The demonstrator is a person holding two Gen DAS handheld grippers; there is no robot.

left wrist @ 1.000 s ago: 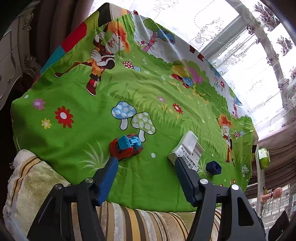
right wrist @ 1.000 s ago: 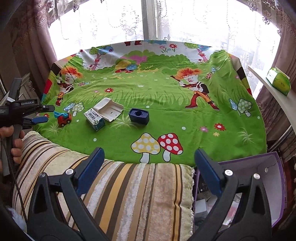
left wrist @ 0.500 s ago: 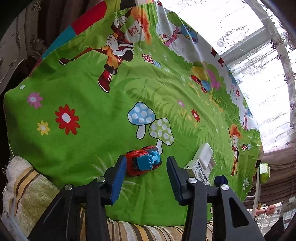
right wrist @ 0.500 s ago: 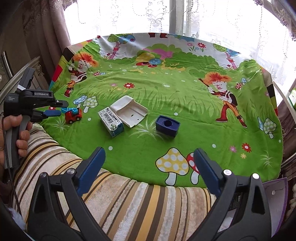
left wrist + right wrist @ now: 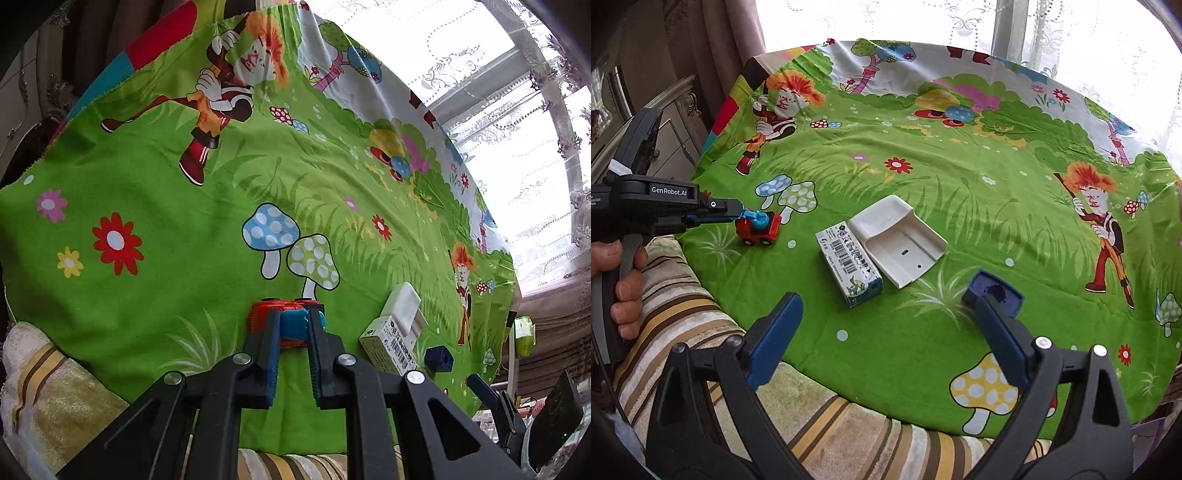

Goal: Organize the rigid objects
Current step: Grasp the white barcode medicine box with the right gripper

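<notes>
Black "GenRobot.AI" left tongs (image 5: pixel 738 216) apparently clamp toy car (image 5: pixel 759 229).

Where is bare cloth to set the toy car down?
Free: the far cloth beyond the white tray, and left of the blue mushroom print. Crowded: toy car, carton, tray and blue block along the near edge.

Matt printed cloth (image 5: pixel 923 192) covers the counter, softly creased near its far edge. The toy car (image 5: pixel 758 228) looks like glossy moulded plastic, red and blue. The white holder (image 5: pixel 899 240) is smooth plastic with a dull sheen. The small box (image 5: pixel 849 260) reads as printed card, slightly shiny. The navy block (image 5: pixel 995 293) is matt plastic. At the near edge, a striped towel (image 5: pixel 849 432) looks plush and rough.
</notes>
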